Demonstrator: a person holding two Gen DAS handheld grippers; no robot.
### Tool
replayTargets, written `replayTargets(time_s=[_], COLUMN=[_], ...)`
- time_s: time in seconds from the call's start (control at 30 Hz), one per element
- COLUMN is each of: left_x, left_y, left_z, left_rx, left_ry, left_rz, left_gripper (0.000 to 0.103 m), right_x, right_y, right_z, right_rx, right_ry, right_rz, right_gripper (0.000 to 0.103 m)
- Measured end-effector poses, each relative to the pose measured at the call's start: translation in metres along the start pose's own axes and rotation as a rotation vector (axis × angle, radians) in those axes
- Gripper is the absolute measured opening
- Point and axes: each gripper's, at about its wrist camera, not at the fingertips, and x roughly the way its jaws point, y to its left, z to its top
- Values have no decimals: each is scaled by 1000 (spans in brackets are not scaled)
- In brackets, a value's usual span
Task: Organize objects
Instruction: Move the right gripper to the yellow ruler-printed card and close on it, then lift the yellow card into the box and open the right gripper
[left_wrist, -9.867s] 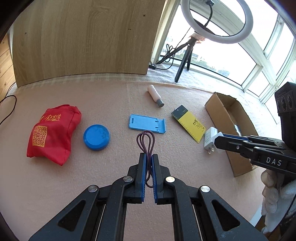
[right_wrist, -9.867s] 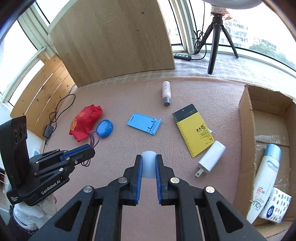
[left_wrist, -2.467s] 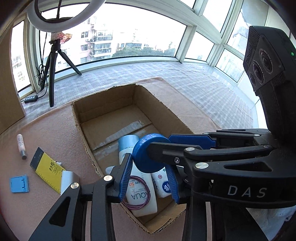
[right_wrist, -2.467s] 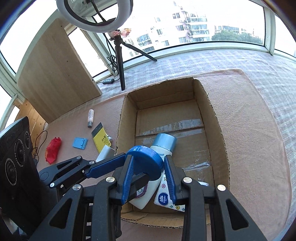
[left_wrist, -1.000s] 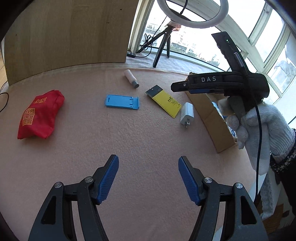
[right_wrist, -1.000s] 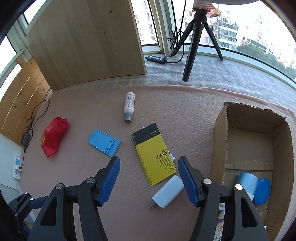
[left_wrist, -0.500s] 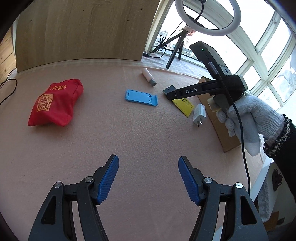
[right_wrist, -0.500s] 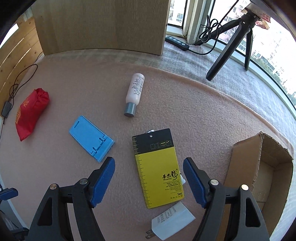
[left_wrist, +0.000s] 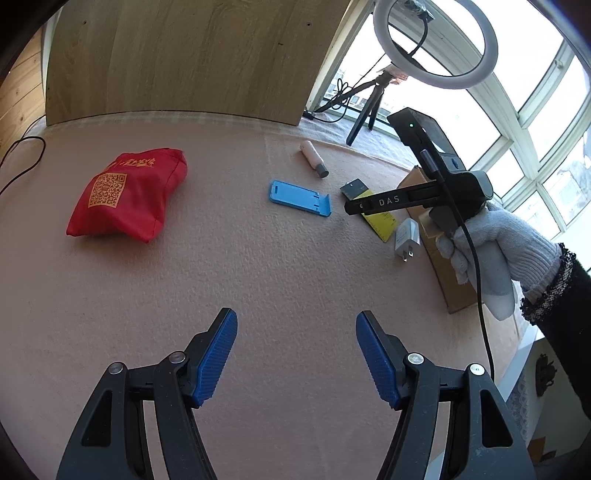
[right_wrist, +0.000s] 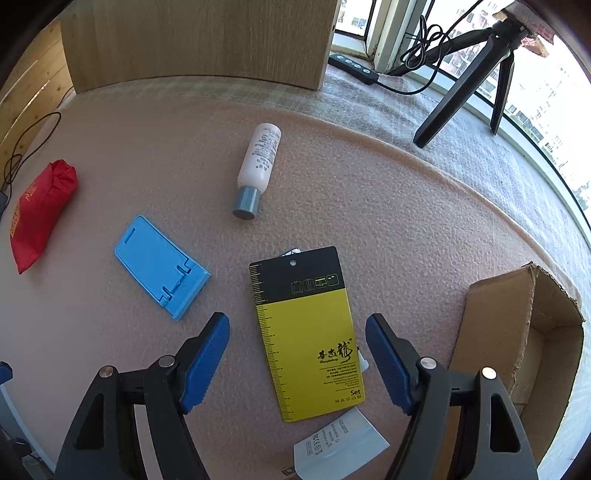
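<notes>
My right gripper (right_wrist: 297, 345) is open and hovers just above the yellow-and-black card (right_wrist: 306, 332), its fingers either side of it. A white charger (right_wrist: 340, 443) lies at the card's near end. A blue phone stand (right_wrist: 160, 267) lies to the left, a small white bottle (right_wrist: 258, 166) beyond, a red pouch (right_wrist: 40, 210) far left. My left gripper (left_wrist: 295, 349) is open and empty over bare mat. Ahead of it lie the red pouch (left_wrist: 129, 194), blue stand (left_wrist: 299, 197) and charger (left_wrist: 407, 238); the right gripper (left_wrist: 349, 206) is seen side-on there, held by a gloved hand (left_wrist: 491, 251).
A cardboard box (right_wrist: 524, 332) stands open at the right edge of the pink mat (right_wrist: 406, 221). A wooden panel (left_wrist: 184, 55) stands at the back. A tripod (right_wrist: 469, 77) with a ring light (left_wrist: 436, 44) and a power strip (right_wrist: 352, 66) sit by the window. A black cable (right_wrist: 26, 147) lies at far left.
Both grippers left the box empty after dropping the blue lid and hair tie. The right gripper has moved lower and nearer over the yellow card; the left has edged forward over the mat.
</notes>
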Motion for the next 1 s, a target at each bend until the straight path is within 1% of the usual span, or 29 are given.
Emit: replayTargets(time_s=[0.2, 0.27, 0.33, 0.5, 0.67, 1.0], left_x=[0, 3, 4, 8, 12, 12], left_y=[1, 0, -1, -5, -5, -13], left_z=[-1, -1, -2, -1, 0, 4], left_rx=[-3, -2, 1, 2, 2, 22], left_ry=[5, 11, 16, 19, 26, 27], left_rz=[0, -1, -3, -7, -10, -14], left_gripper=[70, 70, 70, 70, 70, 70], right_x=[6, 6, 5, 2, -2, -12], right_y=[-8, -11, -12, -13, -17, -24], right_z=[-3, -4, -5, -5, -5, -7], right_rx=[20, 41, 45, 49, 69, 122], right_ry=[31, 31, 29, 27, 29, 17], right_rz=[18, 37, 40, 43, 61, 122], right_gripper=[72, 72, 71, 64, 53, 51])
